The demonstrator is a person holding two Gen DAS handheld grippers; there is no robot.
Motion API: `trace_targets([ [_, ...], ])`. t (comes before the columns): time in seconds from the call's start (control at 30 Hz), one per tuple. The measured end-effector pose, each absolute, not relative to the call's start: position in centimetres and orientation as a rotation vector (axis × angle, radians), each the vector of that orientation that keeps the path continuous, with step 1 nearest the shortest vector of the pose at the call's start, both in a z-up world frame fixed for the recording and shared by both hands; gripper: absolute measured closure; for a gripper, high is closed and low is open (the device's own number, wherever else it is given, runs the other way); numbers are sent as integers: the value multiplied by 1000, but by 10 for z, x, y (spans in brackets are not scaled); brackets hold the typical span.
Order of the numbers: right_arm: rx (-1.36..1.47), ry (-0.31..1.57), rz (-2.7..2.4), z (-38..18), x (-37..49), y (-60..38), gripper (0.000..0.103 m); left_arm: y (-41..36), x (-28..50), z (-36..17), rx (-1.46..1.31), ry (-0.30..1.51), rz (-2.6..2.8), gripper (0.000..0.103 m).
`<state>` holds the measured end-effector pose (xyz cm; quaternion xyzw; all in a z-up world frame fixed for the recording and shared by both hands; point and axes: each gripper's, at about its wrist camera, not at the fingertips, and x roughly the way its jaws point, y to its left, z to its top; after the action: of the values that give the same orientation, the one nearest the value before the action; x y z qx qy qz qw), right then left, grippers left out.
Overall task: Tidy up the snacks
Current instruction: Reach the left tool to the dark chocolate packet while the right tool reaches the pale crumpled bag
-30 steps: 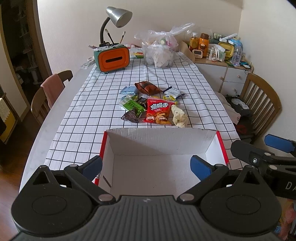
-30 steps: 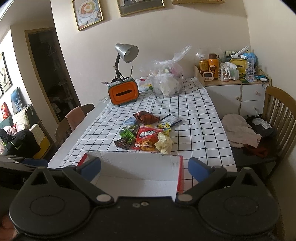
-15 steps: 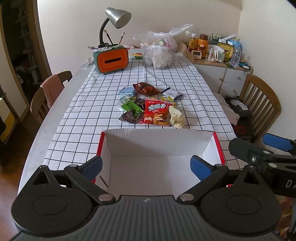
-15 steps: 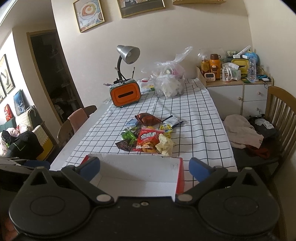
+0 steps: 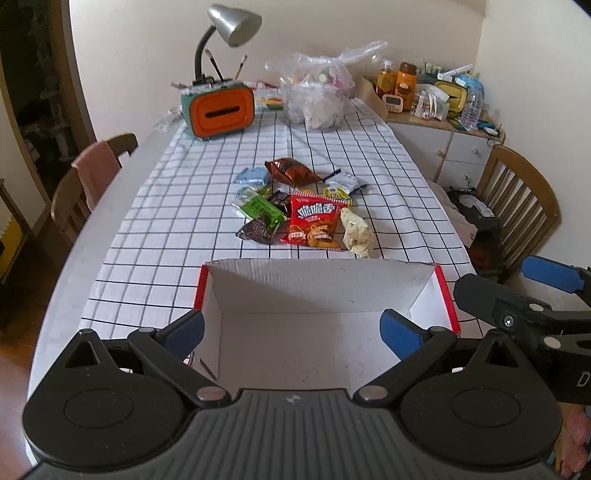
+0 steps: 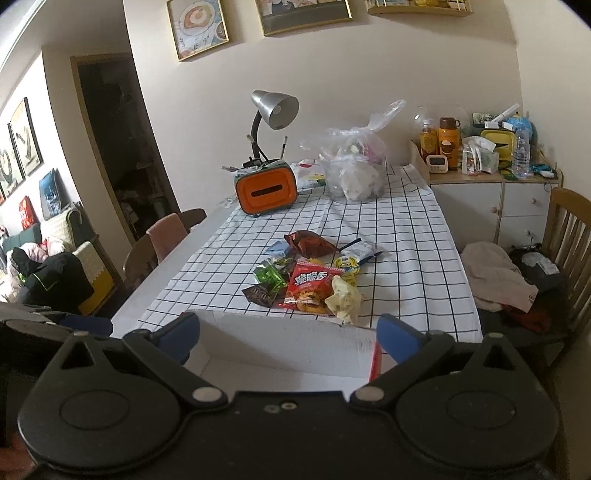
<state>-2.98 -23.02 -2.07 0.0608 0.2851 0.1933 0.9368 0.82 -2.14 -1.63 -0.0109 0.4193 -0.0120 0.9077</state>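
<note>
A pile of snack packets lies mid-table on the checked cloth: a red chip bag [image 5: 314, 221], a brown bag [image 5: 290, 170], a green packet [image 5: 258, 208], a dark packet [image 5: 258, 232] and a pale yellow bag [image 5: 355, 233]. An open white box with red sides [image 5: 321, 288] stands at the near edge, empty. My left gripper [image 5: 291, 330] is open above the box. My right gripper [image 6: 288, 334] is open over the box's near right part; it also shows at the right in the left wrist view [image 5: 517, 291]. The red bag shows in the right wrist view too [image 6: 308, 286].
An orange tissue box [image 5: 221, 110] with a grey lamp [image 5: 232, 20] and a filled plastic bag [image 5: 317, 99] stand at the table's far end. Wooden chairs stand left [image 5: 88, 184] and right [image 5: 524, 199]. A cluttered white cabinet [image 5: 443, 136] is at back right.
Both grippers have drawn back and risen slightly, so the box and snacks sit a little further off. Nothing on the table has moved.
</note>
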Motion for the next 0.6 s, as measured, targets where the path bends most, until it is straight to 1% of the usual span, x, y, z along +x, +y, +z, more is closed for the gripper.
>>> trace_targets([
  [0.1, 117, 611, 383, -23, -20, -225, 2, -15, 21, -24, -37, 888, -39, 1],
  [0.2, 109, 652, 384, -27, -7, -220, 6, -5, 35, -28, -37, 898, -35, 1],
  [0.33, 118, 709, 381, -28, 21, -215, 7, 12, 61, -33, -54, 926, -36, 1],
  [0.6, 108, 805, 341, -24, 89, -210, 11, 33, 128, -26, -5, 946, -86, 1],
])
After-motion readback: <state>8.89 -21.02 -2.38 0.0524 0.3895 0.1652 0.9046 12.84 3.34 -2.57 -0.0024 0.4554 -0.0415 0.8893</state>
